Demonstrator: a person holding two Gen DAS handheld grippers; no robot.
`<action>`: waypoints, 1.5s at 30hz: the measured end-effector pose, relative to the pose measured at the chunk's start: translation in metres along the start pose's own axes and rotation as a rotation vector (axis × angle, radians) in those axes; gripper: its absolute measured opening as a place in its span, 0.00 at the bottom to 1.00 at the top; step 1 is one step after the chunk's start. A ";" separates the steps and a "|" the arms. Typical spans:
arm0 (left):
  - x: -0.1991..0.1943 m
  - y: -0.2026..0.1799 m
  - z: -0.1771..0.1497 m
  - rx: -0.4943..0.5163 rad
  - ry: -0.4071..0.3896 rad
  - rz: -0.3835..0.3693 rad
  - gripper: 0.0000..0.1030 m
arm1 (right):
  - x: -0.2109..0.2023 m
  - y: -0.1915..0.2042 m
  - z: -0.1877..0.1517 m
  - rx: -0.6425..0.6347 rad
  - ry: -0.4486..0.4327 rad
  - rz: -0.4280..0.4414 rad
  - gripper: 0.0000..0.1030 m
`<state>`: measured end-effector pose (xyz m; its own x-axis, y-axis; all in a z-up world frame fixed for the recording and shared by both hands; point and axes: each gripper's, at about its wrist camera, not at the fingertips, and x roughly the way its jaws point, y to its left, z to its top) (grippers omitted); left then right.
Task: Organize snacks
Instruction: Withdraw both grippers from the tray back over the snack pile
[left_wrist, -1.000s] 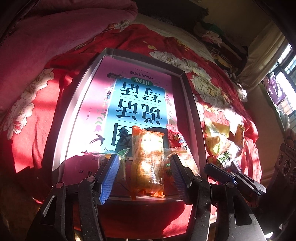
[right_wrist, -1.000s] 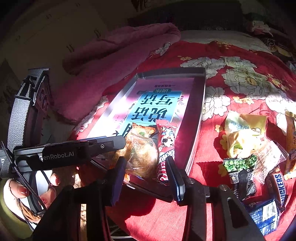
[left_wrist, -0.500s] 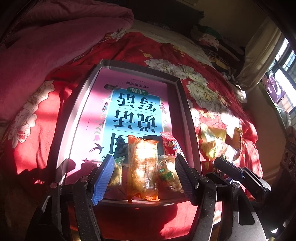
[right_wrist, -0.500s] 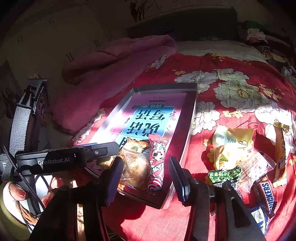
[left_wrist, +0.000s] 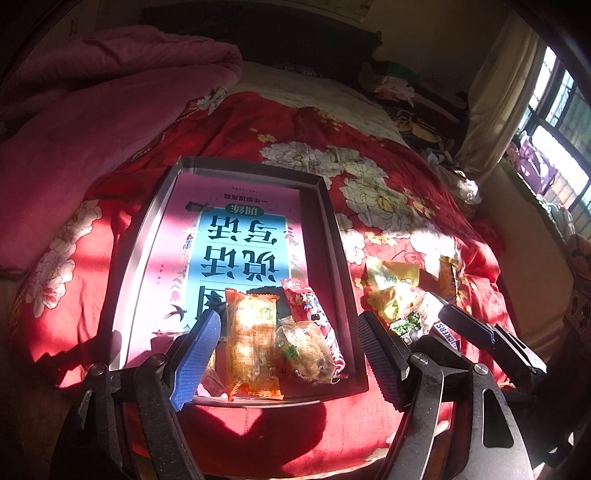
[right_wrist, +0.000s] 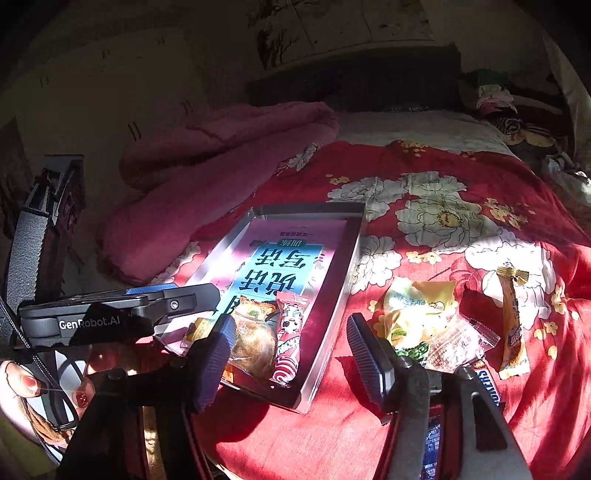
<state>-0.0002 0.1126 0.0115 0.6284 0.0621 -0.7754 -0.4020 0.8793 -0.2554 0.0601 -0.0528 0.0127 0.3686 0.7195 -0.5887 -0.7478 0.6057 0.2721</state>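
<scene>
The tray (left_wrist: 334, 236) looks like smooth grey metal. The snack wrappers (left_wrist: 251, 343) are glossy, crinkled plastic. The floral bedspread (right_wrist: 443, 221) is matt cloth, and the pink blanket (left_wrist: 110, 110) looks soft.

Two wrist fisheyes, both looking steeply down over a bed

The left wrist view sits close above the near end of the tray (left_wrist: 334, 236), looking along its length toward the pink blanket (left_wrist: 110, 122) and window (left_wrist: 561, 122). The right wrist view looks from further right, slanting across the same tray (right_wrist: 349, 258), with the loose snack pile (right_wrist: 421, 314) close ahead. Both share the tray, its snacks, the red floral bedspread (left_wrist: 388, 184) and the blanket.
</scene>
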 end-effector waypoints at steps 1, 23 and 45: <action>-0.001 -0.003 0.001 0.004 -0.002 0.001 0.76 | -0.002 -0.002 0.001 0.005 -0.007 -0.006 0.61; -0.010 -0.046 -0.011 0.078 0.007 -0.039 0.76 | -0.046 -0.049 -0.010 0.124 -0.129 -0.137 0.76; -0.019 -0.079 -0.013 0.140 0.019 -0.104 0.76 | -0.100 -0.089 -0.010 0.208 -0.253 -0.252 0.85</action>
<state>0.0113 0.0362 0.0391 0.6485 -0.0406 -0.7601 -0.2380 0.9377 -0.2531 0.0840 -0.1825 0.0399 0.6695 0.5848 -0.4580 -0.4988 0.8109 0.3061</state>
